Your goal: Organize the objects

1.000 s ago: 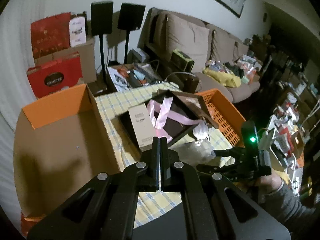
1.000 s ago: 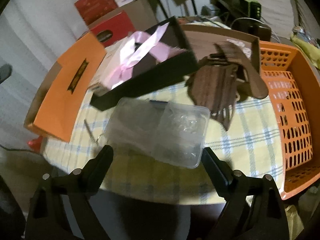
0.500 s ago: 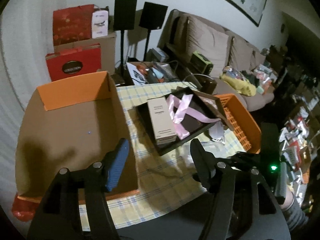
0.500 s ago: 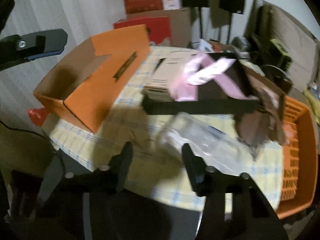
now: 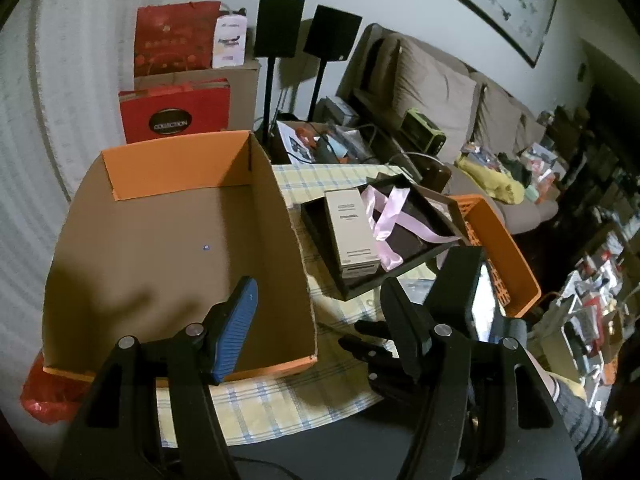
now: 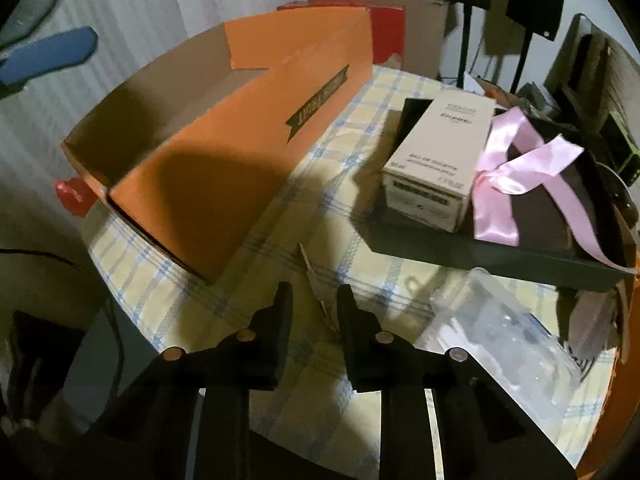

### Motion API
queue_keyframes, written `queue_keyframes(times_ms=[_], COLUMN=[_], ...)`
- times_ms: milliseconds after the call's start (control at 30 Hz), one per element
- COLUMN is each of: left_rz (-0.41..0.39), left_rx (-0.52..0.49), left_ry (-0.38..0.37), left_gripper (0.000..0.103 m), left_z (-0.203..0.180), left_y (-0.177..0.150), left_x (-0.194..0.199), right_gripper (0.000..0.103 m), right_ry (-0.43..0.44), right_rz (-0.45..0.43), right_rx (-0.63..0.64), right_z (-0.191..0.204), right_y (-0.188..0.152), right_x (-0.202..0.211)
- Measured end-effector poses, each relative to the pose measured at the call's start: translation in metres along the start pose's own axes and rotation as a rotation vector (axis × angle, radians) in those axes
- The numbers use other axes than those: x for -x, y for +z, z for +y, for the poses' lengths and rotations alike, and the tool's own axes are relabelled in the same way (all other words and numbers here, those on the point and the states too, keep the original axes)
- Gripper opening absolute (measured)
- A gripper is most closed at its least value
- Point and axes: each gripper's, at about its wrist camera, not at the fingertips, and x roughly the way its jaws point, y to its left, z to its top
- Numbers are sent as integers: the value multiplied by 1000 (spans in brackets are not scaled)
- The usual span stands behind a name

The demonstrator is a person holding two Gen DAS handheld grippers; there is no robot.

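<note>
Nearby, orange box (image 6: pixel 224 152) flanks right hand-held gripper (image 6: pixel 314 300), jaws just closing, empty; left (image 5: pixel 316 300) open.

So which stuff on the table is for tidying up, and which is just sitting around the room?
For tidying: orange box, cream carton, black tray, pink ribbon, clear plastic tub, orange basket.

Just sitting around: sofa, speakers, red bags.

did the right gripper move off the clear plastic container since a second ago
Yes. The right gripper has swung left: the clear plastic container now lies to its right, and its closing fingers frame a thin metal piece.
</note>
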Motion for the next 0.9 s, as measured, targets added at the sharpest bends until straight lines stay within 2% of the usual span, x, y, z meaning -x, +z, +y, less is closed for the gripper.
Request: queue_keyframes(times_ms=[233, 267, 367, 533, 900], left_rz=[9, 9, 8, 10, 17], left_rx=[19, 20, 19, 20, 5], left_ry=[-4, -6, -8, -12, -35], left_gripper=[61, 61, 61, 61, 61], left_z=[4, 4, 3, 1, -12], left_y=[-2, -3, -3, -4, -5], left_x=[-2, -2, -1, 0, -3], right_gripper=[19, 18, 4, 3, 3], right_ry=[-31, -38, -37, -24, -7], right_rz=[-3, -5, -9, -20, -175], right_rx=[45, 57, 59, 33, -74], right_z=[3, 4, 5, 3, -19], right_y=[1, 0, -1, -2, -1], right_x=[-4, -3, -5, -6, 67])
